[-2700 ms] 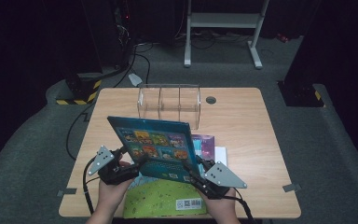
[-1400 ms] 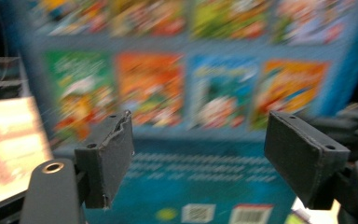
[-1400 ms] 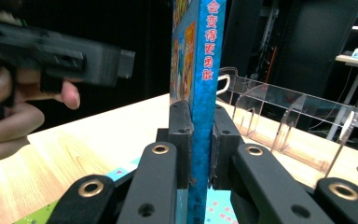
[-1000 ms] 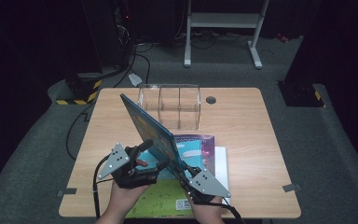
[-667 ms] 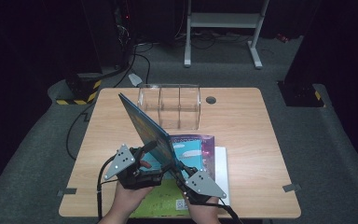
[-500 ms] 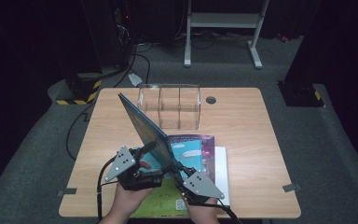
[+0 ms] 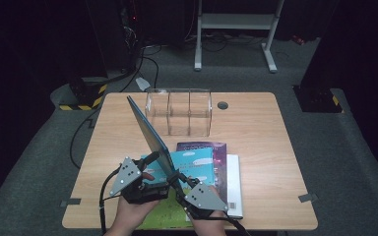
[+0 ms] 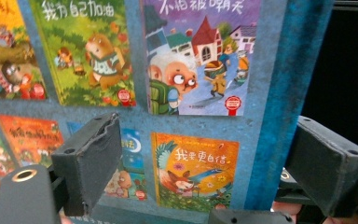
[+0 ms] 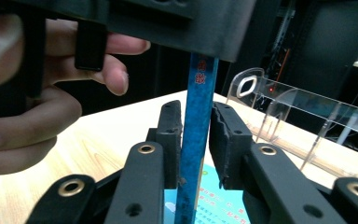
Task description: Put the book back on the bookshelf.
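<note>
1. Right gripper (image 7: 177, 178): seen at the near edge of the table (image 7: 275, 147), held in the person's right hand (image 7: 207, 227). In the right gripper view its jaws stand on either side of the blue book's spine edge (image 9: 196, 130); a thin gap is seen between the right pad and the book, while the left pad lies close against it. The jaws have just been opening, with the book between them; the grip is read as released.

2. Left gripper (image 7: 150, 167): held in the left hand (image 7: 130, 216), just left of the book. In the left gripper view its jaws are spread wide, one in front of the back cover and one out past the book's edge; no pad is seen pressing on the book.

3. Blue picture book (image 7: 150, 135): stood up on edge and leaning away to the left, its lower corner between the two grippers. Its back cover (image 8: 168, 93) is printed with small pictures of other titles in Chinese lettering.

4. Stack of flat books, under and just behind the grippers: a green book (image 7: 165, 216) nearest, a light-blue book (image 7: 197, 167) beside the upright one, a purple book (image 7: 216, 152) under it, and a white one (image 7: 235, 187) at the right.

5. Clear acrylic divider rack (image 7: 179, 112): stood on the far half of the table, three compartments seen, apart from the books.

6. Round cable hole (image 7: 222, 105): set in the table top, just right of the rack.
</note>
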A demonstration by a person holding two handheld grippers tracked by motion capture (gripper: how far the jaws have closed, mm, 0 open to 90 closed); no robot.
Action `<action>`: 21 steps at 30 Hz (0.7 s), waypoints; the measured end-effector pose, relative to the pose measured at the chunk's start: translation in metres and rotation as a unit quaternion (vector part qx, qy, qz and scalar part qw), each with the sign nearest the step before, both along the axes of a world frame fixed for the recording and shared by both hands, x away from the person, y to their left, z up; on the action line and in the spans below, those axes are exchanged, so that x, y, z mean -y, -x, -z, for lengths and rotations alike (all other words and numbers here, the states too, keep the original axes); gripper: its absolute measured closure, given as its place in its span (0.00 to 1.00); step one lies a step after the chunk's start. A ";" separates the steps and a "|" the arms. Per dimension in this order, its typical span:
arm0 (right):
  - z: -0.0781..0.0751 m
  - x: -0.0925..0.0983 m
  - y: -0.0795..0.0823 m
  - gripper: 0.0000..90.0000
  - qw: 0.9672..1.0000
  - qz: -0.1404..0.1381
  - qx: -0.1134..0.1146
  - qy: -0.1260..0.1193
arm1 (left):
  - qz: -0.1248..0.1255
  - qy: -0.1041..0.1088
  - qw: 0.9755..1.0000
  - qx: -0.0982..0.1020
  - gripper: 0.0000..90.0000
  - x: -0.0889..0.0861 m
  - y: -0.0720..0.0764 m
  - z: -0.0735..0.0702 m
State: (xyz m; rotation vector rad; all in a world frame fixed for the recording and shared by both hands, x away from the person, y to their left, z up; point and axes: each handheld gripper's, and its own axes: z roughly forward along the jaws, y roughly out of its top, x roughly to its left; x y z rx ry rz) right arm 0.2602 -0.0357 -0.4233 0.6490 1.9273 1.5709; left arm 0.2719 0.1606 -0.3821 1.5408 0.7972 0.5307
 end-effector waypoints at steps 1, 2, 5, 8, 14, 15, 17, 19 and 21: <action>0.000 -0.001 0.000 0.80 1.000 -0.003 -0.002 0.001 | -0.001 -0.003 1.000 -0.001 0.16 0.000 0.000 0.001; 0.000 -0.003 0.001 0.79 1.000 -0.005 -0.001 0.003 | -0.002 -0.006 1.000 -0.001 0.16 -0.001 0.000 0.001; -0.001 -0.008 0.002 0.77 1.000 -0.009 -0.003 0.009 | -0.003 -0.005 1.000 -0.004 0.16 -0.004 0.001 0.002; -0.001 -0.011 0.002 0.76 1.000 -0.013 -0.002 0.014 | -0.007 -0.013 1.000 -0.002 0.16 -0.006 0.002 0.003; 0.000 -0.017 0.001 0.74 1.000 -0.024 -0.008 0.013 | -0.009 -0.012 1.000 -0.005 0.16 -0.012 0.002 0.004; 0.001 -0.018 0.001 0.74 1.000 -0.027 -0.008 0.013 | -0.010 -0.011 1.000 -0.005 0.16 -0.013 0.002 0.004; 0.001 -0.019 -0.001 0.73 0.999 -0.034 -0.013 0.011 | -0.013 -0.012 1.000 -0.006 0.17 -0.014 0.002 0.004; 0.001 -0.021 -0.002 0.71 0.999 -0.039 -0.015 0.012 | -0.017 -0.013 1.000 -0.007 0.17 -0.015 0.003 0.005; 0.001 -0.024 -0.003 0.70 0.999 -0.044 -0.016 0.011 | -0.021 -0.015 1.000 -0.008 0.17 -0.016 0.003 0.005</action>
